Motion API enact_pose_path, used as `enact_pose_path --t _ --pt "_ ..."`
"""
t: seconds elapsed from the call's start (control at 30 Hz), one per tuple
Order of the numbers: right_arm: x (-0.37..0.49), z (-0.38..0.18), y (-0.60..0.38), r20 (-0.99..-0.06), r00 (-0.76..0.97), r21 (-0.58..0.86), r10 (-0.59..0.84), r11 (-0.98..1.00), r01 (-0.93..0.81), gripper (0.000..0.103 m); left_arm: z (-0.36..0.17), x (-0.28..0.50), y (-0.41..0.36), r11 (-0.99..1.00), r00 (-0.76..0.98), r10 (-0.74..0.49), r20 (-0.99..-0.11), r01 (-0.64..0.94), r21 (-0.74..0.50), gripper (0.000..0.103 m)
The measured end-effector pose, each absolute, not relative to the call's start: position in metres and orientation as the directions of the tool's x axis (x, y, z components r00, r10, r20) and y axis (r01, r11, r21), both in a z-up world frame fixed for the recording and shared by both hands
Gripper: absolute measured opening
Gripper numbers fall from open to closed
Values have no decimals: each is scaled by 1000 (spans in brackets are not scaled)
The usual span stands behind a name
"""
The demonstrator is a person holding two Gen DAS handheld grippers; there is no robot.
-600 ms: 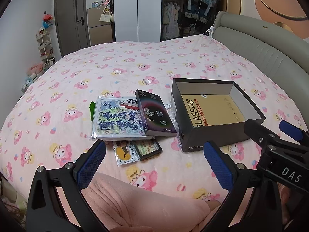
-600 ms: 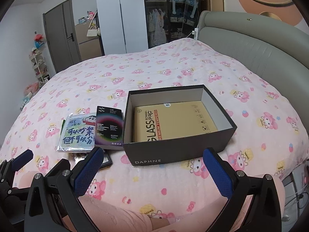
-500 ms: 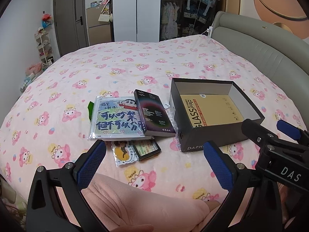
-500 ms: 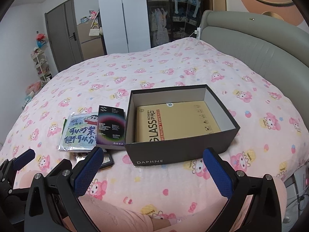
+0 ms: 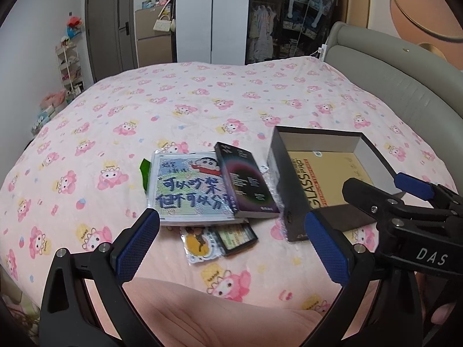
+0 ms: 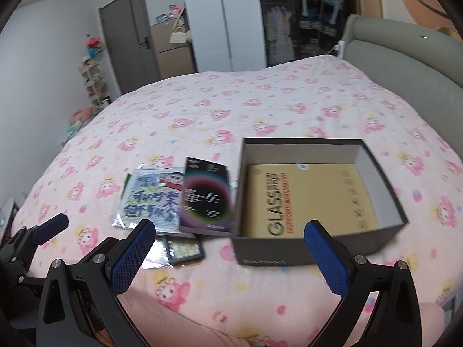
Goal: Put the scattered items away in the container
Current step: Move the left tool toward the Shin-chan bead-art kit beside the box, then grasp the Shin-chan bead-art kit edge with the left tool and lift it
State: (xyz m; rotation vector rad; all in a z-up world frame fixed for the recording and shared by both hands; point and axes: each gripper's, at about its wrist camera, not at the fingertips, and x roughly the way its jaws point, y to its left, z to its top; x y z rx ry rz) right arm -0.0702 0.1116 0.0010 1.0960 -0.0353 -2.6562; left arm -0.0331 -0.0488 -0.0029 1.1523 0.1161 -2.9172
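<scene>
Black box (image 6: 289, 253) ahead of right gripper (image 6: 228, 248), apart

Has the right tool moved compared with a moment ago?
Yes. The right tool has gone forward, closer to the dark box, which now fills more of its view.

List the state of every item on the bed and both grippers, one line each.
Dark box: lid off, only a flat GLASS package inside.
Cartoon packet: outside the box, flat on the bed.
Black booklet: outside, overlapping the packet.
Small framed card: outside, partly under the pile.
Sticker: outside.
Left gripper: open, empty.
Right gripper: open, empty.
</scene>
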Motion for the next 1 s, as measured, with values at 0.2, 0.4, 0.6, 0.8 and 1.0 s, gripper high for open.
enact_pose_path --t 0.2,0.4,0.6,0.8,1.0 --pt "-104 -9 79 -712 -632 142 -305 -945 296 102 -17 -66 -92 -994 -673 34 -739 56 -96 92" --pt "-139 -32 40 -750 -570 147 -335 -925 350 74 -54 -109 -135 -954 -564 65 -823 206 -216 83" --pt "-163 -88 -6 -836 -424 178 -348 -903 391 47 -85 -146 -170 -899 -501 80 -862 337 -279 70" --pt "-163 -133 -27 -875 -286 250 -391 -870 425 47 -112 -181 -198 -898 -407 64 -911 375 -230 70" --pt "-170 -149 -22 -888 -248 273 -388 -877 395 47 -147 -192 -201 -867 -296 174 -939 407 -289 72"
